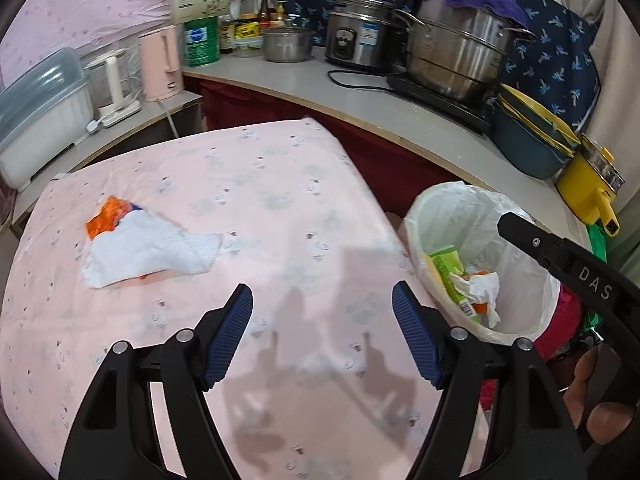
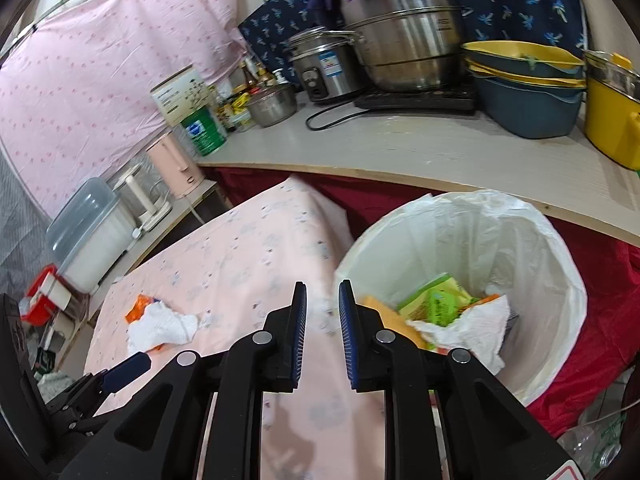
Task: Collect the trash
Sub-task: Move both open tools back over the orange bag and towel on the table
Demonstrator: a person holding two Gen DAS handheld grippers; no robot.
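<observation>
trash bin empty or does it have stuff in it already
Partly filled: the white-lined trash bin holds a green carton and crumpled tissue at the bottom.

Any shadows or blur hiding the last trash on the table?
Left wrist view: the left tongs cast a shadow on the tablecloth, short of the sharply seen tissue. Right wrist view: cloth near the right tongs is smeared; tissue readable.
</observation>
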